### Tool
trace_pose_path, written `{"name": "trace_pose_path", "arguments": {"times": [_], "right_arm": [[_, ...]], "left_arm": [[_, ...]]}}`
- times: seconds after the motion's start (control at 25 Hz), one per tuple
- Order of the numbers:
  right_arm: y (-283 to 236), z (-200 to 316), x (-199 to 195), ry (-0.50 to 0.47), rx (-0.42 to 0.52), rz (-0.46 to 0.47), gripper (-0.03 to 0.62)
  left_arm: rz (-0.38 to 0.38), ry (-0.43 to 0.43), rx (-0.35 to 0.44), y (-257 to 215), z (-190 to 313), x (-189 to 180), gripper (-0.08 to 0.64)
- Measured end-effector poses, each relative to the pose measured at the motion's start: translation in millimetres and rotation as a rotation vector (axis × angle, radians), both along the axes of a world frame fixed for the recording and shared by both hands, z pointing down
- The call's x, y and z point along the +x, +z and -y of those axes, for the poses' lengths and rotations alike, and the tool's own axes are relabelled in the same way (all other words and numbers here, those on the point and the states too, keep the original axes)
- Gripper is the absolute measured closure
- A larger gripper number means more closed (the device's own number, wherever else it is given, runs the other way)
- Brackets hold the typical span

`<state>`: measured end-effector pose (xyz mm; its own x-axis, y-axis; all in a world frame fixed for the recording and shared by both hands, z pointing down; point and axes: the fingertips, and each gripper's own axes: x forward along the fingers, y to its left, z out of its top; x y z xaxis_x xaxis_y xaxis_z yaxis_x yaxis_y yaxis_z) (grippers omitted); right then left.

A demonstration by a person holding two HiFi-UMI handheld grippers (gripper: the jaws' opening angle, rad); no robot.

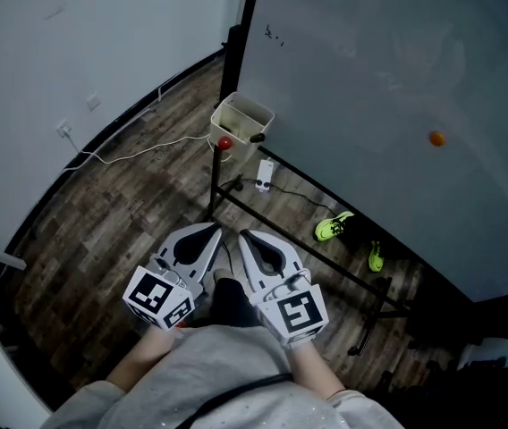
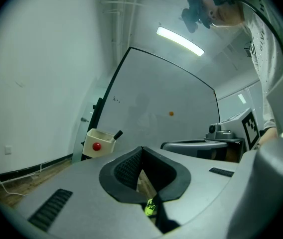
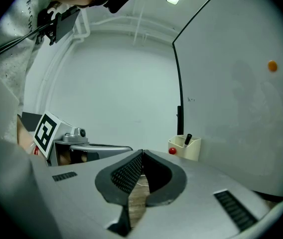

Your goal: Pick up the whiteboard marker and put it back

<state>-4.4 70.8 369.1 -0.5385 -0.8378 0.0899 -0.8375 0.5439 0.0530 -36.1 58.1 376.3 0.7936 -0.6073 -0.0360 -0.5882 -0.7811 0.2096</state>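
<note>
Dark wood-plank floor (image 1: pixel 102 231), grainy and matt. The whiteboard (image 1: pixel 397 79) is smooth with a dull sheen, edged by a black metal frame (image 1: pixel 233 61). There's a cream plastic holder (image 1: pixel 245 114). The left gripper (image 1: pixel 211 232) and right gripper (image 1: pixel 245 238) have matt grey plastic shells with black ribbed pads (image 3: pixel 126 176).

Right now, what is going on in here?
A person holds the left hand-held gripper and the right hand-held gripper close to the body, both shut and empty. The whiteboard marker stands in the cream holder beside the whiteboard, apart from both. Nothing is handled yet.
</note>
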Motion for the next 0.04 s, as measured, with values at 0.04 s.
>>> {"name": "trace_pose_path", "arguments": {"times": [0.04], "right_arm": [[-0.5,-2.1,-1.5,-0.002,0.001,-0.001,0.572]], "left_arm": [[0.000,-0.001,0.000,-0.3,-1.9,-1.3,0.549]]}}
